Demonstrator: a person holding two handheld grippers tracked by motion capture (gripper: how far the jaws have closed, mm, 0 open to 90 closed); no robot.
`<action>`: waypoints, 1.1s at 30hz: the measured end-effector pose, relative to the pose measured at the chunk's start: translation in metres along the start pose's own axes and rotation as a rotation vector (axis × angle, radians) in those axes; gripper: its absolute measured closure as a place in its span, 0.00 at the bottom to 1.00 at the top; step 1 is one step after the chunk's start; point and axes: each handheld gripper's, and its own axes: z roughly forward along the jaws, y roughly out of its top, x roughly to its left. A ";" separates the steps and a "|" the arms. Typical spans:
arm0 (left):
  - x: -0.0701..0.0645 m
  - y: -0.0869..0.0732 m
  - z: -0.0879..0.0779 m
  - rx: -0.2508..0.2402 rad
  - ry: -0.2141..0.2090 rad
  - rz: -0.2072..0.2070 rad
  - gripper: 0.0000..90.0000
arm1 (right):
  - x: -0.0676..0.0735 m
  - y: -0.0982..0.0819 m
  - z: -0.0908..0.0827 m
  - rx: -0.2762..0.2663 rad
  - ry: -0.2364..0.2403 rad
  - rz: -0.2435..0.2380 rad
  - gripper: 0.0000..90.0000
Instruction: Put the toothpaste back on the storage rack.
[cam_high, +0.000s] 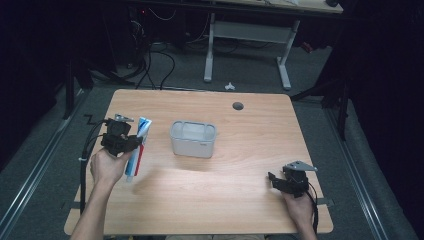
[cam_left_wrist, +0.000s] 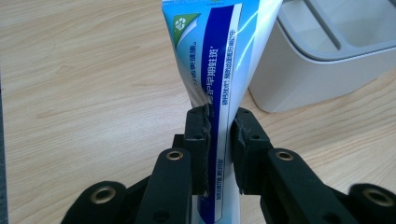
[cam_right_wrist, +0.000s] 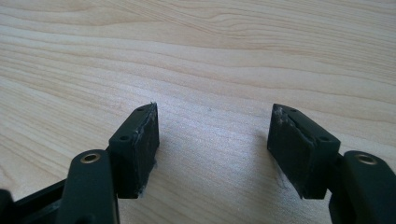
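A blue, white and red toothpaste tube (cam_high: 140, 145) lies along the table's left side, flat end pointing away. My left gripper (cam_high: 131, 142) is shut on the tube (cam_left_wrist: 219, 60), and its jaws pinch the tube's middle in the left gripper view (cam_left_wrist: 219, 135). A white rectangular bin (cam_high: 193, 138) stands at the table's centre, just right of the tube; its corner (cam_left_wrist: 317, 60) appears close behind the tube. Near the front right edge my right gripper (cam_high: 274, 181) rests open over bare wood, with nothing between its pads (cam_right_wrist: 212, 140).
The wooden table (cam_high: 240, 195) has a round cable hole (cam_high: 238, 106) at the back right. Behind the table stand a white desk frame (cam_high: 247, 35) and dark cables on the floor (cam_high: 160, 65).
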 end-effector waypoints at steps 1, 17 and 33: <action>-0.001 0.000 0.000 -0.005 0.000 0.000 0.87 | 0.000 0.000 0.000 0.000 0.000 0.000 0.38; -0.016 0.011 -0.012 -0.094 -0.039 0.009 0.88 | 0.000 0.000 0.000 0.000 0.003 0.002 0.38; -0.028 0.020 -0.020 -0.149 -0.081 0.024 0.89 | 0.000 0.000 0.000 0.001 0.007 0.003 0.38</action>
